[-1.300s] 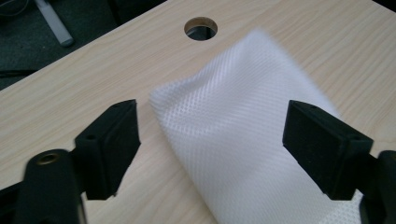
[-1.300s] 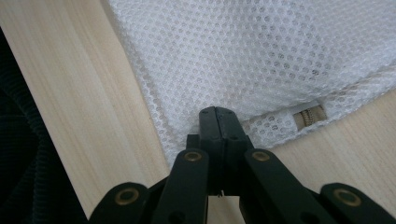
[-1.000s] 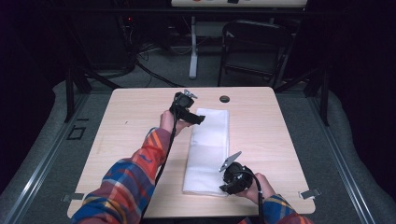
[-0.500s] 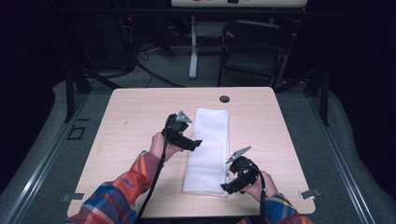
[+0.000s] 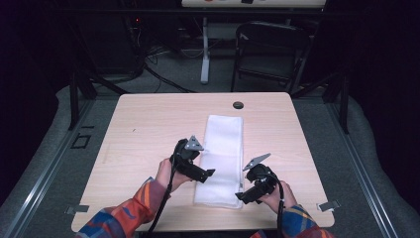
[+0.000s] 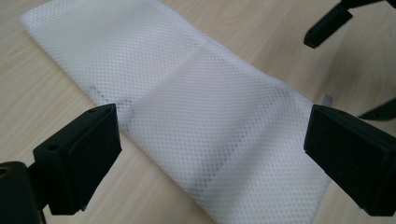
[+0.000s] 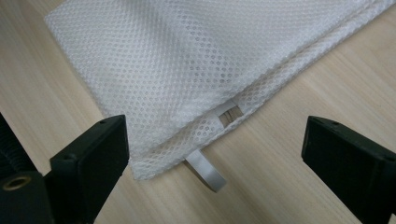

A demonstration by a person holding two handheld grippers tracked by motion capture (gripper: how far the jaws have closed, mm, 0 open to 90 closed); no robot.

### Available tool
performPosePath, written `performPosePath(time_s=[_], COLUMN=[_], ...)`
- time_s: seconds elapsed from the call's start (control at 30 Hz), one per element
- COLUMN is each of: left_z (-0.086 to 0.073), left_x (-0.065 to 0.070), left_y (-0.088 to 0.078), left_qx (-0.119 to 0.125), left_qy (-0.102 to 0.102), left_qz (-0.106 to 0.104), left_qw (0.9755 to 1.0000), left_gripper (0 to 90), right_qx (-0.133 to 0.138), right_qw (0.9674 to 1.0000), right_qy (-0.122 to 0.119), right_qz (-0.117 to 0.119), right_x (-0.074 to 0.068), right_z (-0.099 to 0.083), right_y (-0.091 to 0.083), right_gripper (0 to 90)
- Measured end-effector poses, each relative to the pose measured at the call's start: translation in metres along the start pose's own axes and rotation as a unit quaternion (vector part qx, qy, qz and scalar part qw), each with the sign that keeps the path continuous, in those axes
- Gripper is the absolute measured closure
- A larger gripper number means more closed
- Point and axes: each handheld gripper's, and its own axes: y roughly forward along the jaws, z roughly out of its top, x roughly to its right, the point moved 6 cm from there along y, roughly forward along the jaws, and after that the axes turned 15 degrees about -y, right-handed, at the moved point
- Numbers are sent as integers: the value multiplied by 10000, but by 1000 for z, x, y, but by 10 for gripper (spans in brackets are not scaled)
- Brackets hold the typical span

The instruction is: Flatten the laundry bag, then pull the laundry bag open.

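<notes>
We see a white mesh bag lying flat, folded lengthwise, down the middle of the bench. Our left hand-held gripper hovers at its left edge, jaws spread wide. Our right hand-held gripper sits by the near right corner, jaws wide too, facing a small white loop.

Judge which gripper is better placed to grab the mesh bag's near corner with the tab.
Right. The right gripper hangs open just over that corner of the bag, the tab between its jaws. The left gripper sits open farther up the opposite edge.
</notes>
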Motion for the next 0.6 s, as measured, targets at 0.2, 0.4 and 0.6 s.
performPosePath(time_s=[0.2, 0.4, 0.6], left_z=[-18, -21, -25], left_x=[13, 19, 29], left_y=[13, 19, 21], left_qx=[-373, -448, -406], left_qy=[174, 225, 334], left_qz=[-105, -113, -207], left_qw=[9991, 9987, 9984], left_gripper=[33, 31, 51], right_qx=[-29, -125, -155], right_qw=[10000, 9999, 9998], right_qy=[4, 38, 66], right_qz=[-57, -25, -53], right_x=[1, 2, 4], right_z=[0, -3, -4], right_y=[0, 0, 1], right_gripper=[81, 88, 119])
